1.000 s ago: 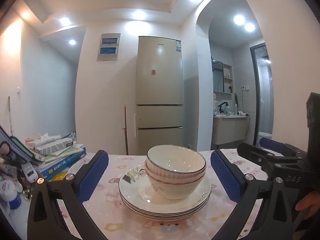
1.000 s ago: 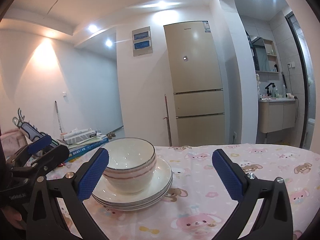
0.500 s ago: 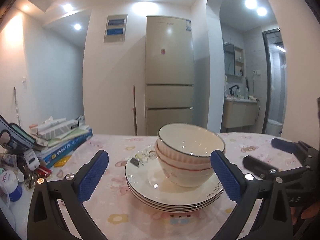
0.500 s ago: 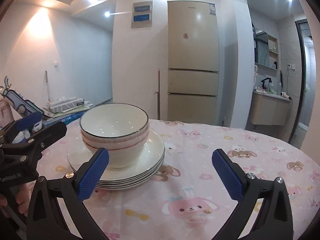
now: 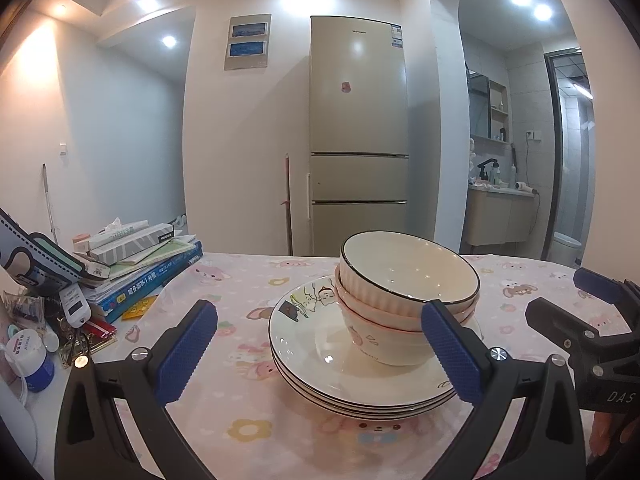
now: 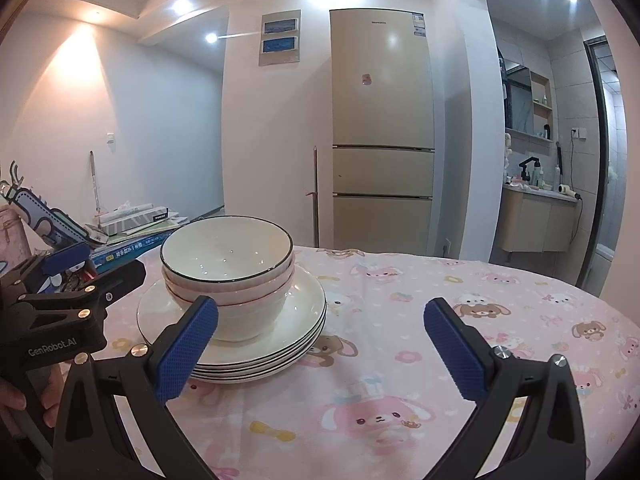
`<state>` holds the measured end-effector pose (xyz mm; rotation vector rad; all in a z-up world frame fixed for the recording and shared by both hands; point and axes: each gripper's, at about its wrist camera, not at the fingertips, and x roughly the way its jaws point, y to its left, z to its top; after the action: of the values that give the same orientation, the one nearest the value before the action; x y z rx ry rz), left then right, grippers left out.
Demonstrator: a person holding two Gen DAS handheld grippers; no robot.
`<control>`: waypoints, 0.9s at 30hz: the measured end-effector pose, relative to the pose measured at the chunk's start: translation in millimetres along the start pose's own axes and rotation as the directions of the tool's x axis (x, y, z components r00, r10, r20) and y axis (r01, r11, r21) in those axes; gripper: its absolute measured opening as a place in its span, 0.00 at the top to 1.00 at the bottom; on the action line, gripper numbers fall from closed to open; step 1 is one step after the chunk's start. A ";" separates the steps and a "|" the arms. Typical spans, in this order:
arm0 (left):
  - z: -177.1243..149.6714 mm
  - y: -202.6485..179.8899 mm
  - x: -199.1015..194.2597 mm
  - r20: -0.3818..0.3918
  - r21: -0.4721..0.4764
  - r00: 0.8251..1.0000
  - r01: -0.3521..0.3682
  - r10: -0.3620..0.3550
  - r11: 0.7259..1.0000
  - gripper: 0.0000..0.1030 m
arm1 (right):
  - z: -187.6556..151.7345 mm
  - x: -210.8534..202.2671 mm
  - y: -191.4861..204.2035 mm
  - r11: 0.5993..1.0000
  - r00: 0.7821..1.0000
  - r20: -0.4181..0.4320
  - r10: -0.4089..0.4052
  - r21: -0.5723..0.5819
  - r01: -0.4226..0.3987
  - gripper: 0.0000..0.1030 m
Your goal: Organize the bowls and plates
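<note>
A stack of white bowls [image 5: 404,300] [image 6: 228,268] sits nested on a stack of white plates [image 5: 320,360] [image 6: 304,316] on the pink cartoon tablecloth [image 6: 440,340]. My left gripper [image 5: 318,350] is open, its blue pads wide apart, with the dishes ahead and to its right. My right gripper [image 6: 320,348] is open too, with the dishes ahead at its left finger. Each gripper shows in the other's view: the right one [image 5: 576,308] at the right edge, the left one [image 6: 92,268] at the left edge. Neither touches the dishes.
A pile of books and boxes [image 5: 136,264] and small clutter [image 5: 48,320] fill the table's left side. A person's hand [image 6: 24,396] holds the left tool. A beige fridge [image 6: 380,132] stands behind, with a bathroom doorway to its right.
Both grippers have risen and pulled back a little, so I look down more on the dishes. The stack has drifted right in the left wrist view. Both stay open.
</note>
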<state>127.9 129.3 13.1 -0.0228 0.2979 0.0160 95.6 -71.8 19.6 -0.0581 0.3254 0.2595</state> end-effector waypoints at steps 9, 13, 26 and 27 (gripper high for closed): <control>0.1 2.1 -1.8 0.003 -0.002 1.000 -0.020 0.020 1.000 0.00 | -0.1 0.0 -2.6 1.000 1.000 0.000 0.001 0.006 -0.001 0.00; 0.4 2.6 -2.9 0.001 0.001 1.000 -0.002 0.002 1.000 0.00 | -0.1 0.6 -3.1 1.000 1.000 -0.002 0.001 0.011 -0.001 0.00; 1.1 3.1 -2.2 0.002 0.004 1.000 0.001 -0.001 1.000 0.00 | -1.4 2.4 -2.3 1.000 1.000 -0.012 0.009 0.007 -0.009 0.00; 1.3 3.4 -2.0 0.002 0.004 1.000 0.001 -0.001 1.000 0.00 | -1.5 2.9 -2.5 1.000 1.000 -0.014 0.010 0.008 -0.009 0.00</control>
<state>126.3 132.7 14.9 -0.0188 0.2956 0.0140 98.5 -73.6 17.3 -0.0501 0.3405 0.2672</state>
